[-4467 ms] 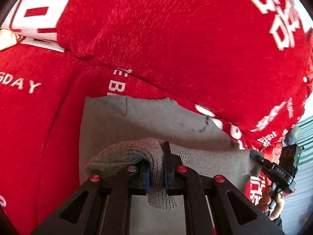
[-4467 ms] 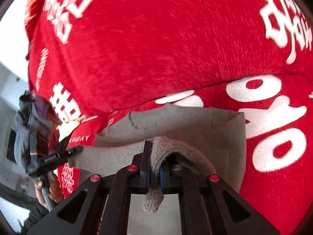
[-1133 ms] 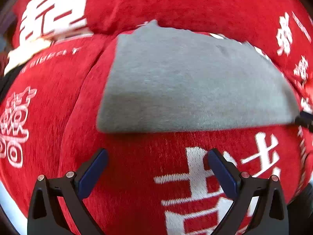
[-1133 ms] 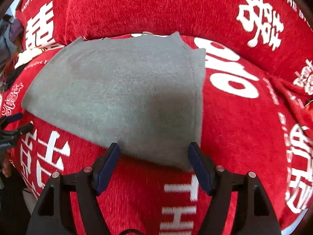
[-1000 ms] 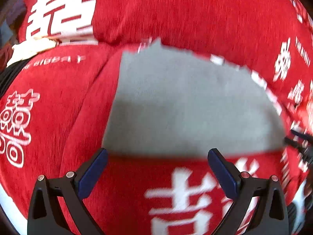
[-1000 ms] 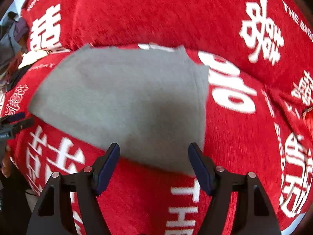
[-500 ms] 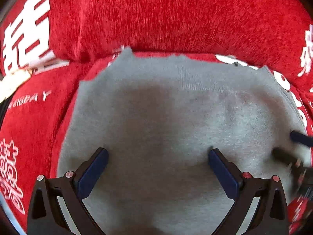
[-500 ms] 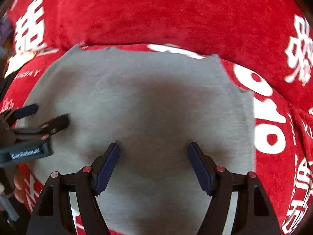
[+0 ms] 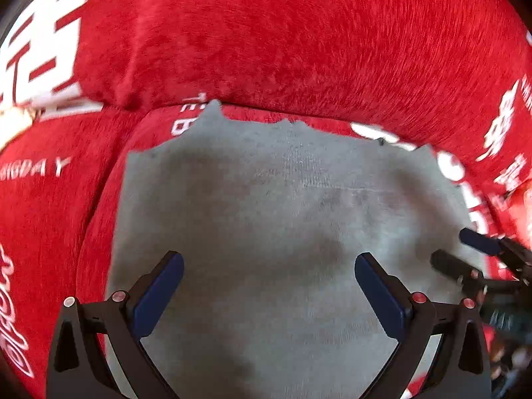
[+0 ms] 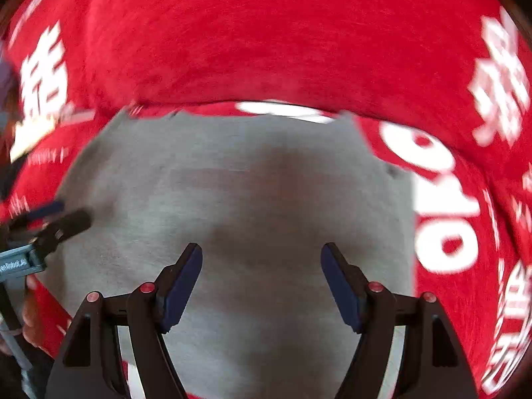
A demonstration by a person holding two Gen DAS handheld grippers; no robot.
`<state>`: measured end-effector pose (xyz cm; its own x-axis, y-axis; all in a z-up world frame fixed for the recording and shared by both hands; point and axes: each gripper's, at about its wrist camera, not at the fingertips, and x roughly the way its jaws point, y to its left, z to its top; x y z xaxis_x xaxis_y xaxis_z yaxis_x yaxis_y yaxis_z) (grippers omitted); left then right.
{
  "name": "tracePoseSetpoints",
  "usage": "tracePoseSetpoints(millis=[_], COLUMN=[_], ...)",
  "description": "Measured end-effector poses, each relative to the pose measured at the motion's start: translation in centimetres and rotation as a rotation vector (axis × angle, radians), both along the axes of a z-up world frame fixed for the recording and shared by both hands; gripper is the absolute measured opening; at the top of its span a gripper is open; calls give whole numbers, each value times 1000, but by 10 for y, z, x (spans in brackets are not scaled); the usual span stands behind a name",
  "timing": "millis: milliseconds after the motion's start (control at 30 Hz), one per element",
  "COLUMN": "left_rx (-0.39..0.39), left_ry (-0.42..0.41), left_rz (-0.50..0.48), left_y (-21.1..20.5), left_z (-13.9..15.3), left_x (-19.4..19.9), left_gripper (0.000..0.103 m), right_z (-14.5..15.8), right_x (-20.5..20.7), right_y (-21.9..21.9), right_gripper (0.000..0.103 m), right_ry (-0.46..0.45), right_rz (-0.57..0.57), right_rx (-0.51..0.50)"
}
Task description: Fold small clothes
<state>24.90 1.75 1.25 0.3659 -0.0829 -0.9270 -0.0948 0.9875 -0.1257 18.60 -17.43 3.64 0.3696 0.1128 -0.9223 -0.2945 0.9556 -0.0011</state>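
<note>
A grey knitted cloth (image 9: 266,219) lies folded flat on a red plush sofa seat (image 9: 43,226); it fills the lower middle of both wrist views (image 10: 246,206). My left gripper (image 9: 268,264) hangs open just above the cloth's middle, blue pads wide apart with nothing between them. My right gripper (image 10: 261,255) is open too, over the cloth's right half, and holds nothing. In the left wrist view the right gripper's tips (image 9: 478,252) show over the cloth's right edge. In the right wrist view the left gripper's tips (image 10: 63,222) show over its left edge.
The red backrest cushion (image 9: 282,40) with white lettering rises right behind the cloth's far edge. A person's hand (image 10: 28,319) holds the left gripper's handle at the lower left. Red seat cover with white print (image 10: 445,212) lies to the right of the cloth.
Both grippers let go of the folded grey cloth earlier. In the last second they moved forward from the seat's front edge to over the cloth and sank a little; jaws stayed wide.
</note>
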Motion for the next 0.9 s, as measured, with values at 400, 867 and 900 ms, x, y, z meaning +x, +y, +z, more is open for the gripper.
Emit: tracePoseSetpoints(millis=[400, 867, 900], left_rx=[133, 102, 102], left_ry=[1, -24, -21], left_rz=[21, 16, 18], left_y=[-2, 16, 15], left_z=[-28, -33, -29], left_x=[42, 38, 35], left_gripper=[103, 103, 103], right_z=[-28, -15, -10], right_x=[62, 59, 54], right_y=[-15, -83, -82], right_gripper=[79, 78, 78], right_ry=[70, 13, 6], right_rz=[-147, -262, -258], right_rx=[38, 107, 106])
